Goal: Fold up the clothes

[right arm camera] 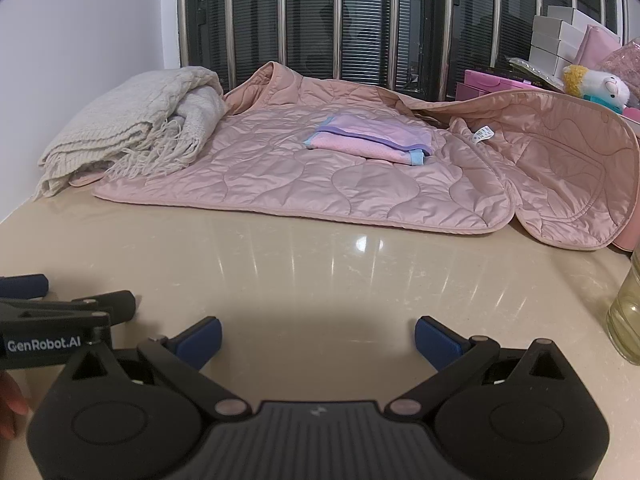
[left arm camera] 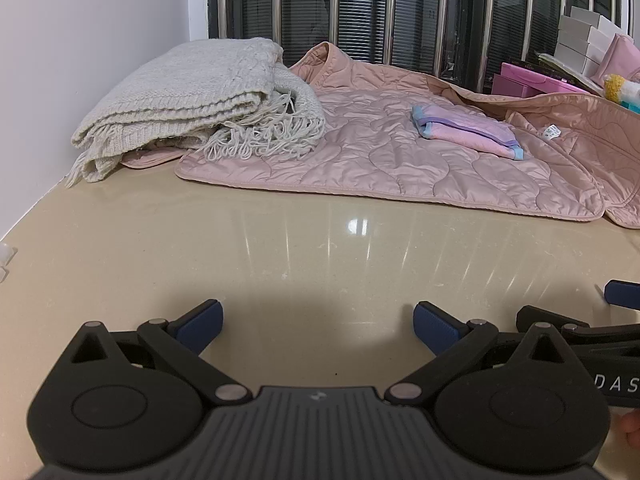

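A pink quilted jacket [left arm camera: 372, 156] [right arm camera: 320, 176] lies spread flat at the back of the beige counter [left arm camera: 280, 256], its right side flipped open with a white label [right arm camera: 482, 134] showing. On it rests a small folded pink and lilac cloth with blue trim [left arm camera: 468, 130] [right arm camera: 372, 142]. A folded cream knitted blanket with fringe [left arm camera: 192, 108] [right arm camera: 128, 136] overlaps the jacket's left edge. My left gripper [left arm camera: 318, 326] stands open over bare counter, well short of the jacket. My right gripper [right arm camera: 318, 338] is open too, beside it, holding nothing.
A white wall [left arm camera: 80, 40] bounds the counter on the left, and a barred dark window [right arm camera: 360, 20] runs behind. Pink and white boxes [right arm camera: 560, 44] and a plush toy [right arm camera: 596, 82] crowd the back right. A glass jar of yellowish liquid [right arm camera: 626, 312] stands at the right edge.
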### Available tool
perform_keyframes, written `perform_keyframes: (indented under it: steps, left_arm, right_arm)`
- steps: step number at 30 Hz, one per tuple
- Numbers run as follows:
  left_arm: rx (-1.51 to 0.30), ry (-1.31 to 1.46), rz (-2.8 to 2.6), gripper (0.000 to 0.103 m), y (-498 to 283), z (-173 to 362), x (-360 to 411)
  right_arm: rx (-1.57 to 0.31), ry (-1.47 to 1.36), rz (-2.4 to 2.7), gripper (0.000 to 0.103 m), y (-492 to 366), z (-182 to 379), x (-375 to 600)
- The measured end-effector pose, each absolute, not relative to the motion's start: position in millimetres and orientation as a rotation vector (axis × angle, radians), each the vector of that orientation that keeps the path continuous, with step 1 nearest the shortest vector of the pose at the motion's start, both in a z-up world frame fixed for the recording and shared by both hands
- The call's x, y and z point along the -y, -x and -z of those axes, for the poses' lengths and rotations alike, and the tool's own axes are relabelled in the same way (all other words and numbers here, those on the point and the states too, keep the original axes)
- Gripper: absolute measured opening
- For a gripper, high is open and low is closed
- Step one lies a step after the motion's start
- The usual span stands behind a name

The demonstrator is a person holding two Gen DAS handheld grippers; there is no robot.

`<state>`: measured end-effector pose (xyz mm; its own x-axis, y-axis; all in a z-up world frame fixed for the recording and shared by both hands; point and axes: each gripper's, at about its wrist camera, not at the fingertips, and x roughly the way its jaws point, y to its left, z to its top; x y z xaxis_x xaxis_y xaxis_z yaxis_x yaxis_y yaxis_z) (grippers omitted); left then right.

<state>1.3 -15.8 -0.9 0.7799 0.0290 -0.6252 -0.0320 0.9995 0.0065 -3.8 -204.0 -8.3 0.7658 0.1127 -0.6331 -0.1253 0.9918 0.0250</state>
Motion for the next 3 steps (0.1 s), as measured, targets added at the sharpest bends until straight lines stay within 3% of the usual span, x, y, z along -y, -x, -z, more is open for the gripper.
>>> perform_keyframes:
  steps: [3]
  left_arm:
    - [-0.675,0.004,-0.032,0.102,-1.9,1.0,15.4]
  right_arm:
    - [-0.687,0.018,-0.129,0.103,3.8,8.4,204.3]
